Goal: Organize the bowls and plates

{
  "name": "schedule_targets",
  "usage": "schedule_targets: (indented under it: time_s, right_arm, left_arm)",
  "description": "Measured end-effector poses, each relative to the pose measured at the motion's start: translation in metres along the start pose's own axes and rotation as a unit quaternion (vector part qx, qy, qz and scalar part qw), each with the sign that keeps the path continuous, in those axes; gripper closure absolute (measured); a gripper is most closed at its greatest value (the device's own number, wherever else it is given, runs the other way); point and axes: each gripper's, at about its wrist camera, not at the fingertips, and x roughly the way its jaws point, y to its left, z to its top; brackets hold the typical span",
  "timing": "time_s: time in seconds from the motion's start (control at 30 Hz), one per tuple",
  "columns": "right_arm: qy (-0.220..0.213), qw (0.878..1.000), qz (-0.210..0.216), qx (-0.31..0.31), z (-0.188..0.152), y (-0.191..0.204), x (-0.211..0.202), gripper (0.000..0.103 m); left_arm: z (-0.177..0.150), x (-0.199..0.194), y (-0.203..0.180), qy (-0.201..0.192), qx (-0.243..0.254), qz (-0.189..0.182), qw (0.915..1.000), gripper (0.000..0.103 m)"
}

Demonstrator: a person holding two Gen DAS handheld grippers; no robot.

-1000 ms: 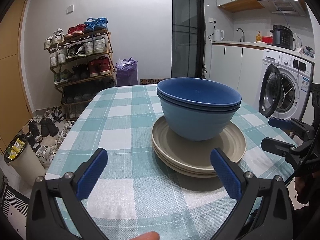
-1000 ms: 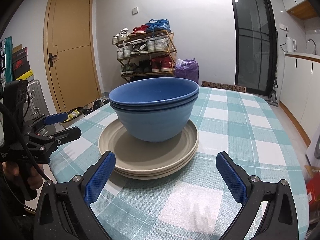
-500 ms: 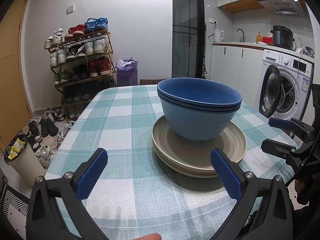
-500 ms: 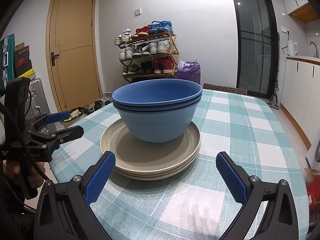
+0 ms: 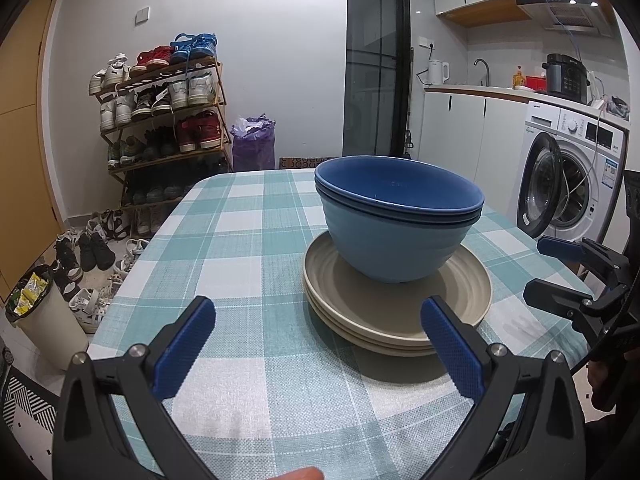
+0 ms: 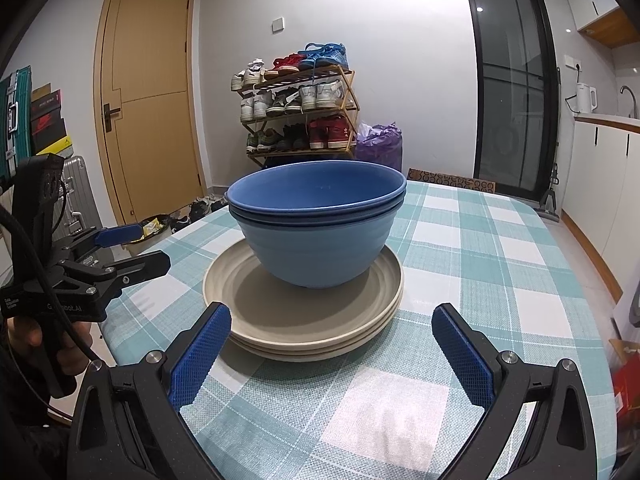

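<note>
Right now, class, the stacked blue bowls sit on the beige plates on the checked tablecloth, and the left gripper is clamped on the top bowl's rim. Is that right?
Not quite. The left gripper is open and holds nothing, short of the stack; the left wrist view shows it. The blue bowls do sit on the beige plates on the checked tablecloth.

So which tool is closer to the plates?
Right, though only slightly. The right tool faces the plates head-on, just short of their rim. The left tool sits off to their left, also just short.
</note>
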Motion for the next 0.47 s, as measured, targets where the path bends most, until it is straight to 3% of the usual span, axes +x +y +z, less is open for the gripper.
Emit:
schedule_targets:
  time_s: [0.47]
  right_arm:
    - [-0.002, 1.0, 0.0, -0.002, -0.0001, 0.0014, -0.0016, 0.001]
  left_arm:
    - [-0.0006, -0.0017, -0.0004, -0.002, -0.001, -0.002, 1.0, 0.0]
